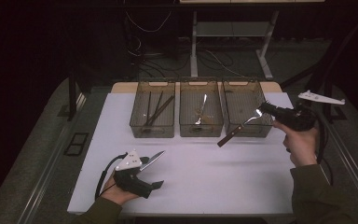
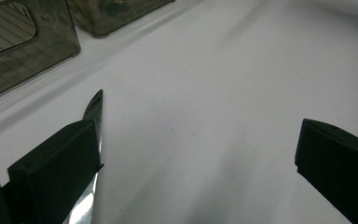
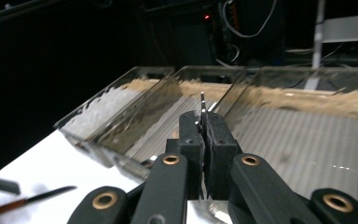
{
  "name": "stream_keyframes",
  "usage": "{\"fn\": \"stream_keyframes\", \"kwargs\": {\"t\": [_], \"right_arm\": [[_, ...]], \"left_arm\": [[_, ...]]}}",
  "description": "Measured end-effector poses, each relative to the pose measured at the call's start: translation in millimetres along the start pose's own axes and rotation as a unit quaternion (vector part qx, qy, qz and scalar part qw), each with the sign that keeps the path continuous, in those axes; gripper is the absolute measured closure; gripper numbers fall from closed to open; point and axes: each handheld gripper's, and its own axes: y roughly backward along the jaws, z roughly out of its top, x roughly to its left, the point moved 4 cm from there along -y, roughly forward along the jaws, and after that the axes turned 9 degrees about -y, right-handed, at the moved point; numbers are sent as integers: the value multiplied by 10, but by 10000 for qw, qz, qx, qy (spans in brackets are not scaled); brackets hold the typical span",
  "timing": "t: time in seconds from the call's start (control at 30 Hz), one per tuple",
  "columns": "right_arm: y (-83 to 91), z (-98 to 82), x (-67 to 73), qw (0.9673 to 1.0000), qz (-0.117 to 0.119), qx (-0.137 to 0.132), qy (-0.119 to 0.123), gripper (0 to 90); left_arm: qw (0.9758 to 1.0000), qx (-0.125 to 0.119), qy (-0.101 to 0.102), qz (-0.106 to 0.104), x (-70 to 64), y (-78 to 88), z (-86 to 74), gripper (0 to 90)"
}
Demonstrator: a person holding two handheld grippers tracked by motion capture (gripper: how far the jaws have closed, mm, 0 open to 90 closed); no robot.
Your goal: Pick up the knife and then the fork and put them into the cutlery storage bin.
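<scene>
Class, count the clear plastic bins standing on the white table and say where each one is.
3, in a row at the table's far edge: left bin holding dark sticks, middle bin holding a utensil, right bin beside the right gripper.

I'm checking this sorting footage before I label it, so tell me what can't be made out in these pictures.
- Fork: its head is clamped in the right gripper; the right gripper view is blocked by the jaws.
- Knife: its handle is behind the left gripper in the high view; the left gripper view cuts it off at the bottom edge.
- Middle bin: contents too dim and small to identify fully.
- Left bin: dark sticks, kind unclear.
</scene>
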Motion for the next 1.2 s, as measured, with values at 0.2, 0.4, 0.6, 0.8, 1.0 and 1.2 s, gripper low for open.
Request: {"fn": "stream_keyframes", "kwargs": {"t": [0.2, 0.4, 0.6, 0.8, 1.0, 1.2], "right_arm": [[70, 301, -126, 9994, -278, -222, -2, 872], [68, 545, -287, 9966, -746, -346, 70, 872], [-56, 651, -498, 9936, -1084, -309, 24, 872], [-297, 572, -666, 9911, -1330, 13, -84, 872], [-525, 473, -754, 9903, -1340, 338, -123, 871], [-716, 340, -829, 9892, -1196, 798, -286, 870]], "left_arm": [[10000, 14, -33, -30, -8, -11, -5, 0], [10000, 15, -45, -79, -18, -19, -5, 0], [9999, 12, -43, -121, -27, -25, -4, 0], [9998, 41, -75, -156, -30, -32, -6, 0], [9998, 57, -67, -180, -35, -35, -11, 0], [9998, 63, -68, -191, -38, -40, -12, 0]]}}
